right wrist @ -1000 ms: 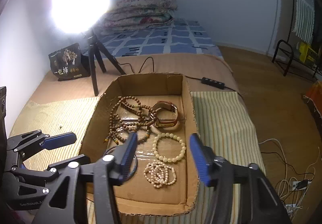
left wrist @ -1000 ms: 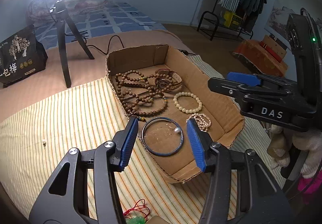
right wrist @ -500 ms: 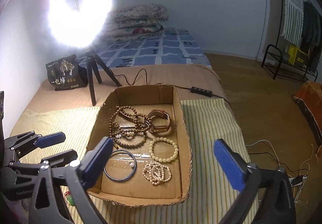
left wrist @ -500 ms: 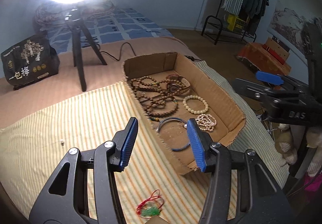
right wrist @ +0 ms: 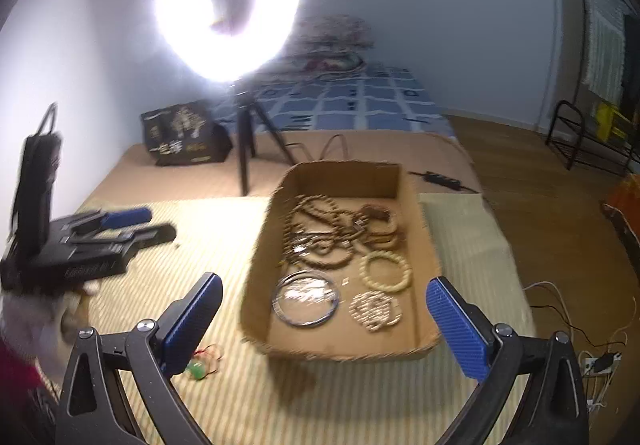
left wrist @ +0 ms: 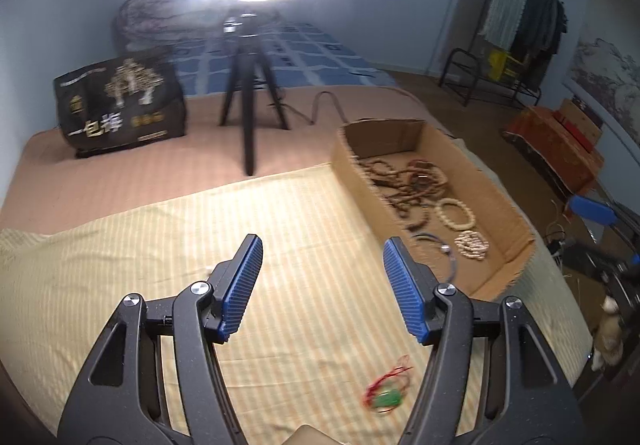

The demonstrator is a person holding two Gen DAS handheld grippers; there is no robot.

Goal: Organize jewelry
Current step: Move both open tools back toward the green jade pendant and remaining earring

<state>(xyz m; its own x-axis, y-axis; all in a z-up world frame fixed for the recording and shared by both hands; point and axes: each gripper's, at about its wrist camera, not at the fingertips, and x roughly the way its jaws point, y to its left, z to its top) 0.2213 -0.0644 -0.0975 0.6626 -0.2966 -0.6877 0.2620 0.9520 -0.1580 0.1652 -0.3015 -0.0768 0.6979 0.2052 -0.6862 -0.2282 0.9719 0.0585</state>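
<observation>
— Item: green pendant (left wrist: 386, 399), red cord; location?
— Lower right of frame, on mat, just below left gripper (left wrist: 322, 291); fingers apart, empty. Right gripper (right wrist: 324, 325) wide apart over box (right wrist: 256, 273).

Left hand-held gripper (left wrist: 322, 287): jaws apart, nothing between the blue ribbed pads (left wrist: 242, 285), pointing forward and slightly down, not touching anything. In the right wrist view it sits far left, seen side-on and motion-blurred (right wrist: 100, 241), with a white-gloved hand (right wrist: 36, 319) under it. Right hand-held gripper (right wrist: 324, 325): jaws spread very wide, wider than the left, empty, hovering with no contact. Only its blue pad tip (left wrist: 592, 209) shows at the right edge of the left wrist view.
</observation>
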